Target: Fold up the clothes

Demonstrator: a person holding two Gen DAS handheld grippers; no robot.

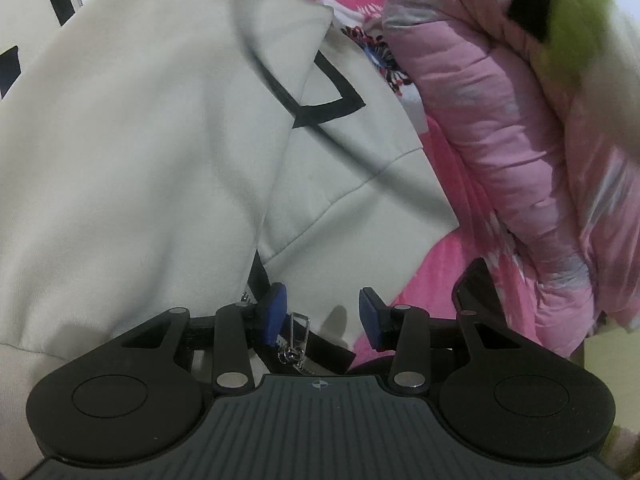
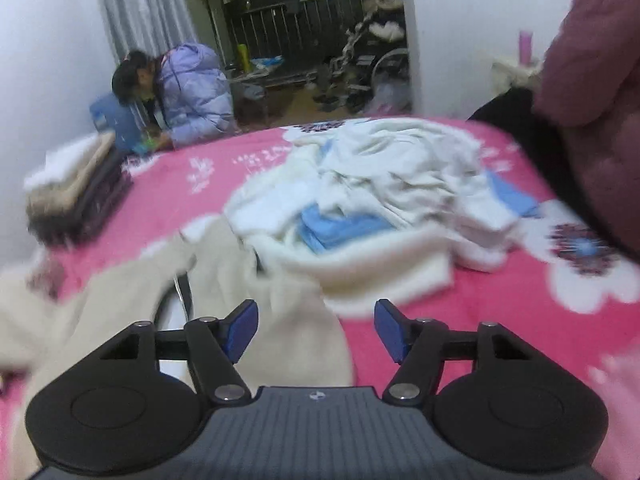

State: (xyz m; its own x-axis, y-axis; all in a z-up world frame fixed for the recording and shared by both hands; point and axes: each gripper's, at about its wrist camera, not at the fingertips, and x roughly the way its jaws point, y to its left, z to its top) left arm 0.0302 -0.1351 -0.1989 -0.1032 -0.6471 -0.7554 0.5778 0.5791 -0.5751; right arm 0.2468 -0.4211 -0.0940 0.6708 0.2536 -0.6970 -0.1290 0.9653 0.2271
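We hover our left gripper (image 1: 322, 318), jaws apart, right over the cream jacket (image 1: 140, 152), nearer than the empty, open right gripper (image 2: 316, 330).

Cream jacket (image 1: 140, 160): cut off at the left edge, zipper end hidden under the gripper body. White clothes pile (image 2: 380, 200): smeared by motion blur. Green object (image 1: 580, 12): blurred beyond identification.

Cream zip-up jacket (image 1: 132, 152), black-trimmed, laid partly folded on pink bedspread; white-and-blue clothes (image 2: 372, 200) heaped unfolded beyond.
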